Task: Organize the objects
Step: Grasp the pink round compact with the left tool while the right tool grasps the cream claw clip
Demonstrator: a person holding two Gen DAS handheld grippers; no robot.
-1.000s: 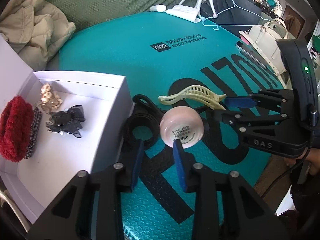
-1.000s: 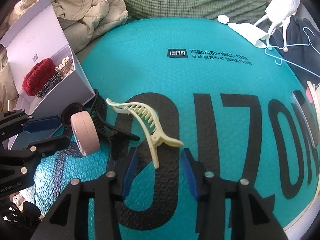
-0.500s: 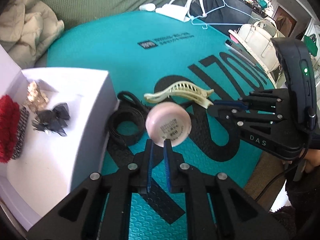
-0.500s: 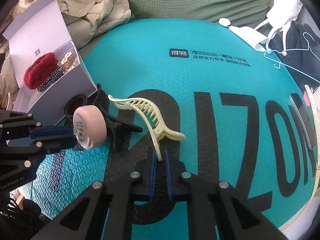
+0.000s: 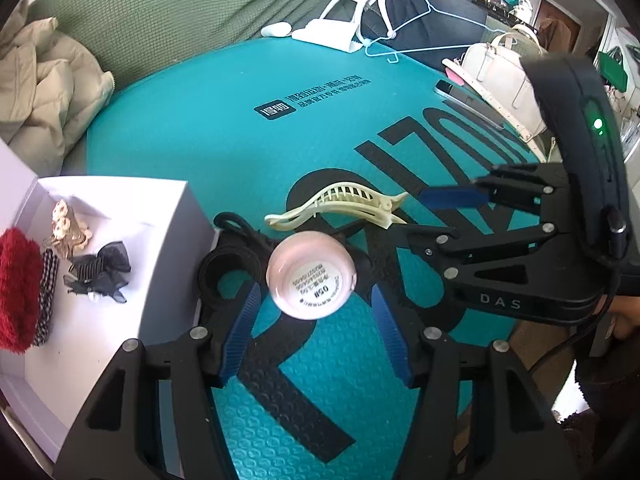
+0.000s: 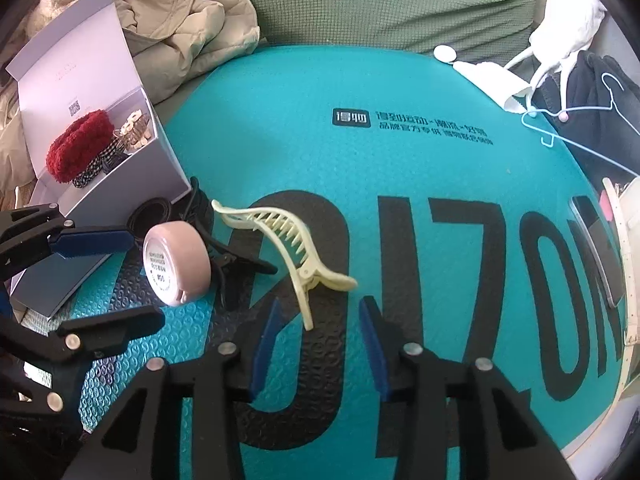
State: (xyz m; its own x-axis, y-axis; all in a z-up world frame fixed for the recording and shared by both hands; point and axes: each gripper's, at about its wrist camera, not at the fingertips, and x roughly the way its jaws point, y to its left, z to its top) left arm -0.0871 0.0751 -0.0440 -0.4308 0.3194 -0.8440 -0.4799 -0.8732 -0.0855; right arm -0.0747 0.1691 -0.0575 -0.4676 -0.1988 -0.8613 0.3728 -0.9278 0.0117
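Both tongs are opening with nothing gripped: the left gripper (image 5: 316, 320) around the pink compact (image 5: 311, 274), the right gripper (image 6: 318, 330) at the cream hair clip (image 6: 288, 240). The white box (image 5: 132, 344) is already holding a red scrunchie (image 5: 18, 292) and bow (image 5: 100, 270); compact, clip and black clip (image 6: 236, 264) are waiting on the teal mat (image 6: 400, 160).

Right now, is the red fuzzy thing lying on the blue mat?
No, the red fuzzy scrunchie sits inside the open white box, beside the teal mat, not on it.
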